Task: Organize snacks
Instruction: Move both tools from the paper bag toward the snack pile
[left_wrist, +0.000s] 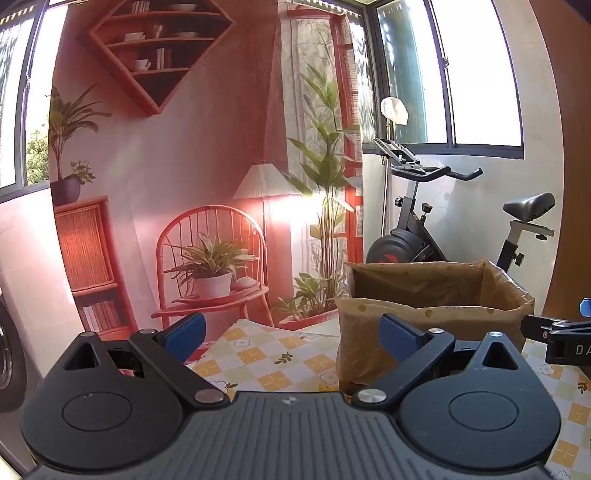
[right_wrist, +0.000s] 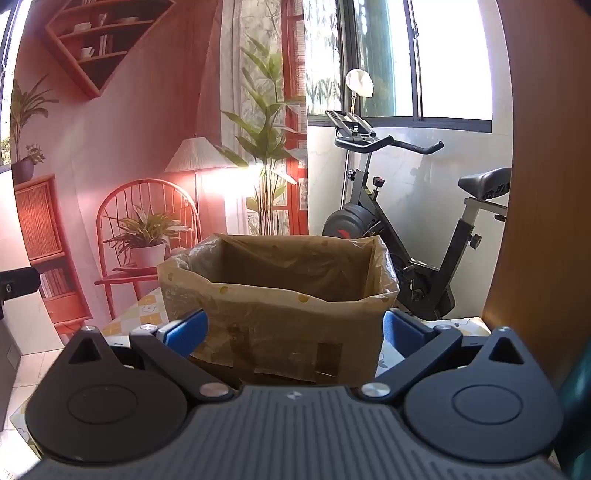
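A brown cardboard box lined with a yellowish plastic bag (right_wrist: 288, 291) stands on the checked tablecloth (left_wrist: 266, 354), its top open; its inside bottom is hidden. No snacks show in either view. My right gripper (right_wrist: 293, 332) is open and empty, with the box's near wall right in front of its blue pads (right_wrist: 188, 330). My left gripper (left_wrist: 291, 338) is open and empty, with the box (left_wrist: 432, 295) ahead and to its right. The right gripper's body (left_wrist: 557, 339) shows at the right edge of the left wrist view.
A printed backdrop of a room (left_wrist: 207, 166) hangs behind the table. An exercise bike (right_wrist: 399, 229) stands behind the box by the window. A wooden panel (right_wrist: 543, 184) rises on the right. The table's far edge runs just beyond the box.
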